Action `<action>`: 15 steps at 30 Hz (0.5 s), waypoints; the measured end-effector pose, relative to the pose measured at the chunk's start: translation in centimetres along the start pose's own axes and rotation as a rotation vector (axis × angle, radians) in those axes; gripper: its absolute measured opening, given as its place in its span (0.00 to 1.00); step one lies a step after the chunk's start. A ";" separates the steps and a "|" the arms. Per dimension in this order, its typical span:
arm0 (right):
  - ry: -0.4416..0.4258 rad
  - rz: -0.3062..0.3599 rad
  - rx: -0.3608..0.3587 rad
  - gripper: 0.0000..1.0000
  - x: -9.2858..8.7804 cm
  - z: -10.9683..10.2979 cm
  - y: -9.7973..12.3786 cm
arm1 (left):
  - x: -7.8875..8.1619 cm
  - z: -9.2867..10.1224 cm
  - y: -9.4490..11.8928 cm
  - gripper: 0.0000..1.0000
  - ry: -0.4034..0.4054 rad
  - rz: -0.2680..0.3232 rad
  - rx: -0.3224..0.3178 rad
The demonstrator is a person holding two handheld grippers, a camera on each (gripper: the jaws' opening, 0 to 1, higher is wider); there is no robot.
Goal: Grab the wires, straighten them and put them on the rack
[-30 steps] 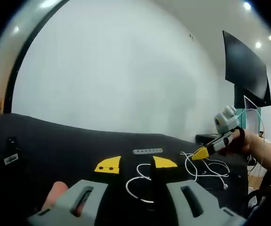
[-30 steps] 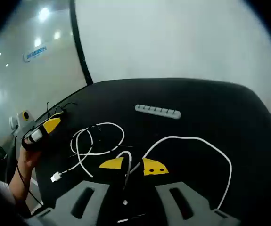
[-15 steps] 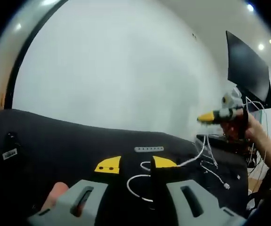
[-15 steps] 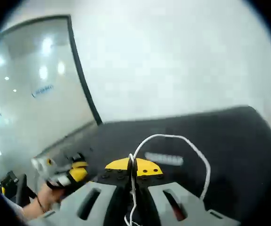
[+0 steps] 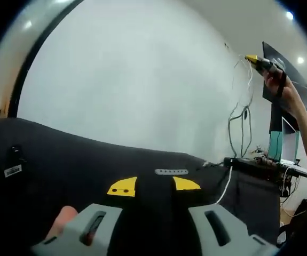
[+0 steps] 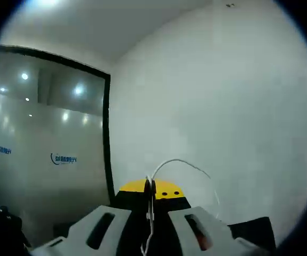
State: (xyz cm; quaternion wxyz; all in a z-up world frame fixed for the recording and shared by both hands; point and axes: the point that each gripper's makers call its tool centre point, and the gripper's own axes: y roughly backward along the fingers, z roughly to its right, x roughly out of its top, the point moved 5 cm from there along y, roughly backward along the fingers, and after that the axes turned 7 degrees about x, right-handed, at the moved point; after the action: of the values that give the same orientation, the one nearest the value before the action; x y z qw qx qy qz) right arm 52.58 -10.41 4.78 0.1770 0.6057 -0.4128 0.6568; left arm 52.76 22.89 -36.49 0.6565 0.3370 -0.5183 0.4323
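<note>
White wires (image 5: pixel 242 114): thin, round cords, hanging in loops from the raised right claw (image 5: pixel 253 60), one strand trailing down to the desk (image 5: pixel 78 160) edge. Right claw (image 6: pixel 150 188): yellow tips closed together, pinching a wire (image 6: pixel 181 162) that arcs up and right before a plain white wall (image 6: pixel 222 96). Left claw (image 5: pixel 153 186): tips spread apart, holding nothing, low over the desk. Rack (image 5: pixel 171 171): slim grey notched strip, near the far edge. Desk: black, matte cloth; open surface around the rack

Matt black cloth table (image 5: pixel 62 160); smooth white wire (image 6: pixel 151 213); grey plastic rack (image 5: pixel 171 172)
</note>
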 end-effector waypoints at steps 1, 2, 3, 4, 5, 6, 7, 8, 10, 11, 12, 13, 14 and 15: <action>0.008 0.001 -0.002 0.01 0.6 0.0 -0.4 | 0.0 0.1 0.0 0.25 -0.007 0.002 -0.002; 0.036 -0.005 -0.020 0.01 1.2 0.3 -0.8 | 0.0 0.0 -0.1 0.25 -0.012 0.002 0.000; 0.071 -0.014 -0.041 0.01 1.8 0.7 -1.4 | 0.0 0.0 -0.1 0.25 -0.019 0.001 0.005; 0.105 -0.024 -0.053 0.01 2.4 1.0 -1.9 | 0.0 -0.2 -0.2 0.25 -0.027 0.001 0.017; 0.138 -0.028 -0.069 0.01 2.9 1.2 -2.5 | 0.0 -0.4 -0.2 0.25 -0.031 -0.003 0.028; 0.164 -0.031 -0.100 0.01 3.6 1.5 -3.1 | -0.1 -0.5 -0.2 0.25 -0.035 -0.006 0.037; 0.190 -0.003 -0.127 0.01 4.6 1.7 -3.5 | -0.1 -0.6 -0.3 0.25 -0.040 -0.008 0.041; 0.189 -0.003 -0.118 0.01 5.1 1.7 -4.1 | -0.2 -0.6 -0.3 0.25 -0.043 -0.010 0.043; 0.167 -0.012 -0.085 0.01 5.9 1.6 -5.0 | -0.3 -0.5 -0.3 0.25 -0.035 -0.018 0.032; 0.152 -0.008 -0.061 0.01 6.4 1.2 -5.3 | -0.2 -0.6 -0.3 0.25 -0.017 -0.017 0.025; 0.149 0.010 -0.029 0.01 7.3 0.8 -5.6 | -0.2 -0.8 -0.3 0.25 -0.009 -0.013 0.028; 0.119 0.059 0.005 0.01 8.8 0.3 -5.8 | -0.1 -0.9 -0.2 0.25 -0.006 -0.009 0.034; 0.100 0.099 0.025 0.01 10.1 -0.1 -6.0 | -0.1 -0.9 -0.2 0.25 -0.004 -0.007 0.039; 0.103 0.124 0.030 0.01 11.6 -0.2 -6.0 | -0.1 -1.0 -0.2 0.25 -0.001 -0.007 0.042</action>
State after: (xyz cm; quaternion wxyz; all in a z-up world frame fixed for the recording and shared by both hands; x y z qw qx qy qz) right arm 54.51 -9.82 17.66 0.1479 0.5469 -0.4298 0.7031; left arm 53.34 23.66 -36.82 0.6506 0.3528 -0.5083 0.4404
